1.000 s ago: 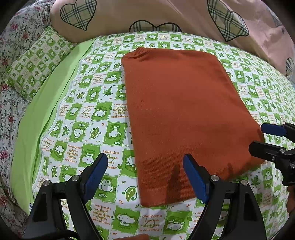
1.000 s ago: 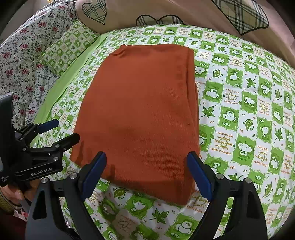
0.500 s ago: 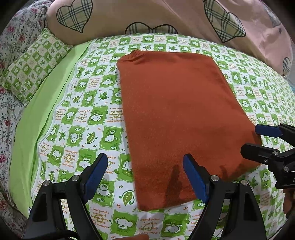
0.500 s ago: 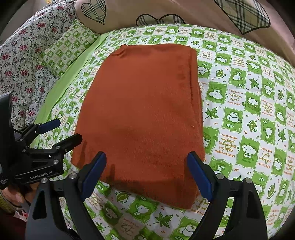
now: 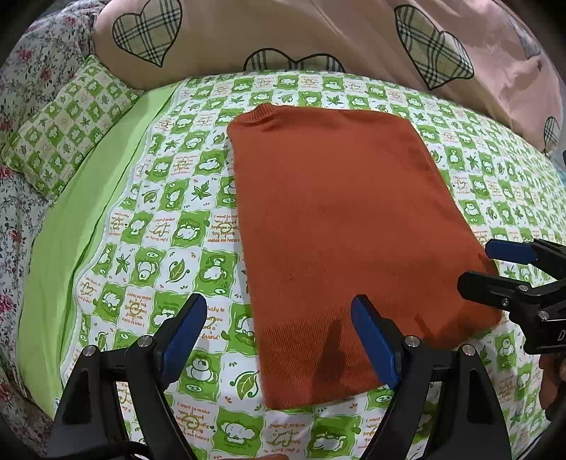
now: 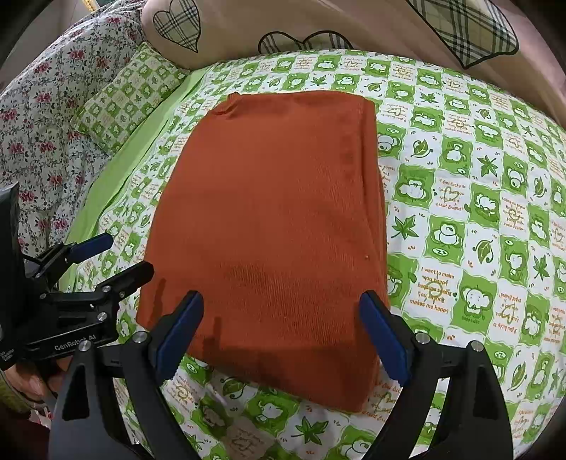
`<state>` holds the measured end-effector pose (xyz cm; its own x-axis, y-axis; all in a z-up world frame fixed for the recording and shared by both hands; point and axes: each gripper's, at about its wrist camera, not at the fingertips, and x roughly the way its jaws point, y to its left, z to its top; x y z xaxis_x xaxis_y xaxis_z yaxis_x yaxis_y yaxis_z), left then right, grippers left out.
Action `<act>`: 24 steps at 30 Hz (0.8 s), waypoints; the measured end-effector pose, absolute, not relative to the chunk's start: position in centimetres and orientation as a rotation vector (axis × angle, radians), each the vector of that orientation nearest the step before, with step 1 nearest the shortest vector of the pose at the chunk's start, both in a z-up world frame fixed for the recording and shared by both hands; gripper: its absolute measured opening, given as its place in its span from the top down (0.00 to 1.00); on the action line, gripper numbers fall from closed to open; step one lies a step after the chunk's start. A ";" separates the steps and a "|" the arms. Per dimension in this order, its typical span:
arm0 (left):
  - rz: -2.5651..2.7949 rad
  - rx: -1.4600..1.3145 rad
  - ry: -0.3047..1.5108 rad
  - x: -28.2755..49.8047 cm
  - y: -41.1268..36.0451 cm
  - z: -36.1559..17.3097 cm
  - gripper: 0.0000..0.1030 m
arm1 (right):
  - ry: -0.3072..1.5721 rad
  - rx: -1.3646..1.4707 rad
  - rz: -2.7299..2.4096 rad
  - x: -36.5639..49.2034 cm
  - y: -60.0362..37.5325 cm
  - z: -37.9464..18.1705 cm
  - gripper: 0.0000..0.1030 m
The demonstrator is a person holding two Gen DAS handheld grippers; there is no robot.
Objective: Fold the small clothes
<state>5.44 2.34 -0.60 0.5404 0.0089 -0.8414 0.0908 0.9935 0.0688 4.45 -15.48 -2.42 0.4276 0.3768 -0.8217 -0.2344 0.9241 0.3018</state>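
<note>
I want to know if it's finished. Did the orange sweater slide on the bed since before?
No. The orange sweater lies on the same green squares of the bedsheet as before; only the camera view shifted slightly.

The bed [image 5: 169, 254] is spread with a green-and-white checked sheet printed with leaves and little animals. An orange folded sweater [image 5: 346, 226] lies flat in the middle of it. At the head rests a beige quilt with plaid hearts [image 5: 283, 32], and a matching green checked pillow [image 5: 67, 124] sits to the left.
</note>
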 end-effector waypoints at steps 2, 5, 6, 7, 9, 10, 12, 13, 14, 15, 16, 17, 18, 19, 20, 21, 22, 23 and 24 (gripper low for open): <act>-0.047 0.106 0.999 5.5 2.3 -0.6 0.18 | 1.061 0.151 0.387 4.6 -15.5 -2.4 0.13; -0.046 0.104 1.004 5.5 2.3 -0.7 0.18 | 1.060 0.153 0.389 4.6 -15.4 -2.4 0.13; -0.046 0.103 1.007 5.6 2.3 -0.8 0.18 | 1.060 0.153 0.392 4.6 -15.4 -2.4 0.13; -0.046 0.102 1.010 5.6 2.4 -0.9 0.18 | 1.060 0.154 0.392 4.6 -15.3 -2.5 0.13; -0.046 0.097 1.014 5.6 2.4 -1.0 0.18 | 1.062 0.154 0.395 4.6 -15.3 -2.5 0.13; -0.045 0.096 1.015 5.6 2.5 -1.0 0.18 | 1.063 0.154 0.394 4.7 -15.3 -2.5 0.13; -0.045 0.093 1.016 5.6 2.5 -1.1 0.18 | 1.061 0.154 0.396 4.7 -15.4 -2.5 0.13; -0.044 0.091 1.016 5.6 2.6 -1.1 0.18 | 1.061 0.154 0.397 4.7 -15.3 -2.5 0.13; -0.043 0.090 1.016 5.6 2.6 -1.0 0.18 | 1.060 0.154 0.397 4.7 -15.3 -2.6 0.13; -0.044 0.089 1.016 5.6 2.7 -1.0 0.18 | 1.059 0.155 0.398 4.6 -15.2 -2.6 0.13; -0.043 0.088 1.015 5.6 2.7 -1.0 0.18 | 1.057 0.155 0.399 4.6 -15.1 -2.6 0.13; -0.044 0.087 1.015 5.6 2.7 -1.0 0.18 | 1.057 0.155 0.399 4.6 -15.1 -2.6 0.13; -0.045 0.086 1.014 5.6 2.7 -1.0 0.18 | 1.056 0.155 0.400 4.6 -15.0 -2.5 0.13; -0.045 0.087 1.013 5.6 2.7 -0.9 0.18 | 1.056 0.155 0.402 4.6 -15.0 -2.5 0.13; -0.046 0.087 1.012 5.6 2.7 -0.9 0.18 | 1.056 0.154 0.404 4.6 -15.0 -2.5 0.13; -0.046 0.088 1.010 5.6 2.7 -0.9 0.18 | 1.055 0.154 0.403 4.6 -14.9 -2.5 0.13; -0.044 0.088 1.008 5.5 2.7 -0.8 0.17 | 1.055 0.155 0.403 4.5 -14.9 -2.5 0.13; -0.044 0.086 1.007 5.5 2.7 -0.8 0.17 | 1.054 0.155 0.405 4.6 -14.9 -2.4 0.13; -0.044 0.084 1.007 5.5 2.8 -0.8 0.17 | 1.053 0.155 0.406 4.6 -14.9 -2.4 0.13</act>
<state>5.48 2.78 -0.75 0.5338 0.0018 -0.8456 0.0756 0.9959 0.0498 4.60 -14.90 -2.43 0.4287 0.3970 -0.8116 -0.2509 0.9153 0.3152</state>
